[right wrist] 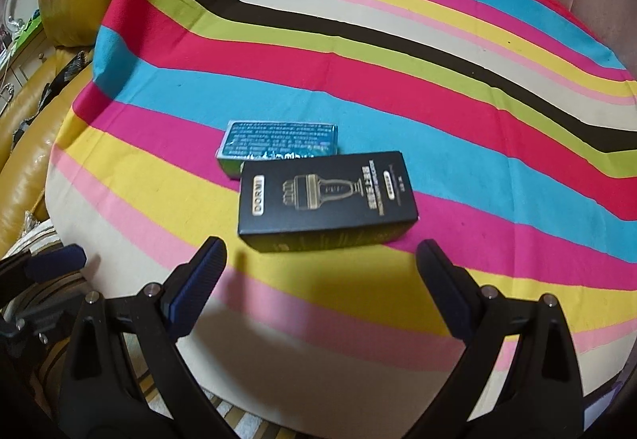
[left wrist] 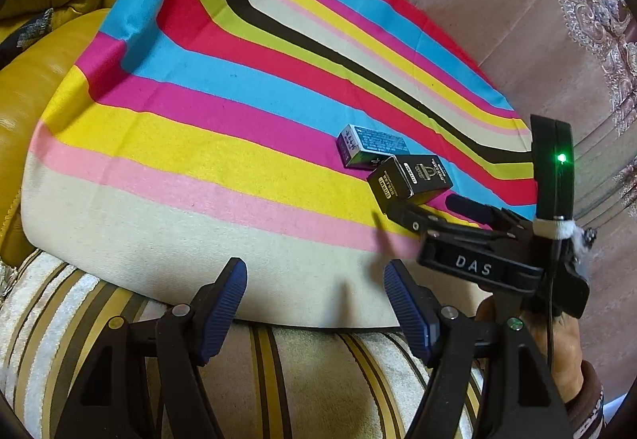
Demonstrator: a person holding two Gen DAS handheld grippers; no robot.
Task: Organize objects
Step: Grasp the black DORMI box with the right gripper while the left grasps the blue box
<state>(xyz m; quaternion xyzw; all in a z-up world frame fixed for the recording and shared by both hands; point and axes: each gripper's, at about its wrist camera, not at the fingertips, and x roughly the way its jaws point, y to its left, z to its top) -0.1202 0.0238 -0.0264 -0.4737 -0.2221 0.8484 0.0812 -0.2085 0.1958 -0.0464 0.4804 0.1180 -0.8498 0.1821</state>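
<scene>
A black box with gold print lies on the striped cloth, its far edge resting over a smaller teal box. My right gripper is open and empty, just short of the black box and a little above the cloth. In the left wrist view the black box and the teal box lie at the right, with the right gripper beside the black box. My left gripper is open and empty over the cloth's near edge, well left of the boxes.
The cloth covers a cushion on a striped sofa seat. Yellow leather cushions rise at the left. A pink embroidered fabric lies behind and to the right.
</scene>
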